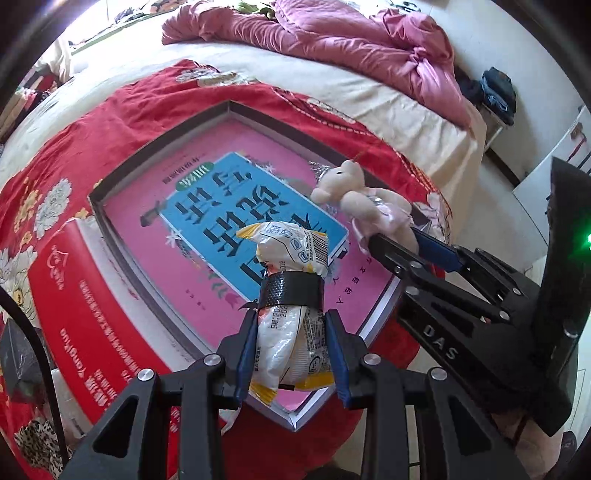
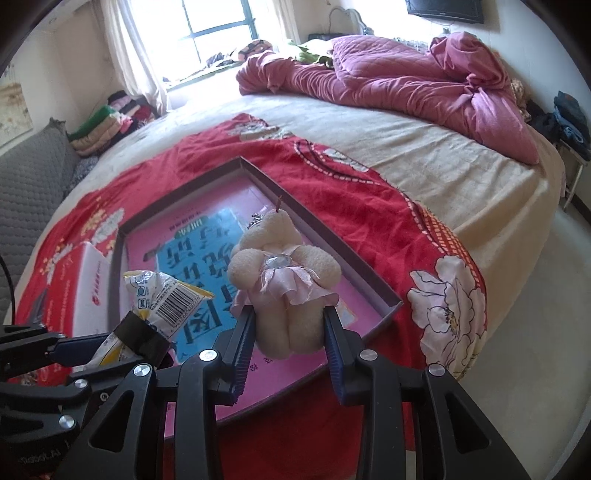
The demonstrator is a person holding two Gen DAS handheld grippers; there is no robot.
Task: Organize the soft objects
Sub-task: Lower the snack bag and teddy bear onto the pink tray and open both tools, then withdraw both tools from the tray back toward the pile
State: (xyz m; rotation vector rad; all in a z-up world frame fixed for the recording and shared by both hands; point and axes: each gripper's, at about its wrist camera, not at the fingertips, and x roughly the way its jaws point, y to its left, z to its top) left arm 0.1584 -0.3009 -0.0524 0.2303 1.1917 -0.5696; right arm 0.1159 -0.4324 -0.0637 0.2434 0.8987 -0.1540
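- While both tools tilt steeply down over the bed, the left gripper (image 1: pixel 291 354) is clamped on a crinkly white-and-yellow snack packet (image 1: pixel 291 295) bound round its middle with a black tape band (image 1: pixel 290 290), its blue ribbed pads pressing the plastic on either side.
- Clamped likewise, the right gripper (image 2: pixel 290 328) squeezes a fuzzy cream teddy bear (image 2: pixel 280 273) by its legs; the bear wears a pale pink satin skirt with a shiny gem at the waist.
- Both soft things hang above a shallow rectangular box (image 1: pixel 147 155) with dark purple walls and a glossy pink-and-blue printed floor, lying on a red floral cloth (image 2: pixel 351 192).
- Only the right wrist view shows the window (image 2: pixel 218 18), curtains and folded clothes stack (image 2: pixel 107 125); the left wrist view alone shows the red printed carton (image 1: pixel 74 295) face-on.
- A rumpled quilted pink duvet (image 2: pixel 406 77) lies at the bed's far end.
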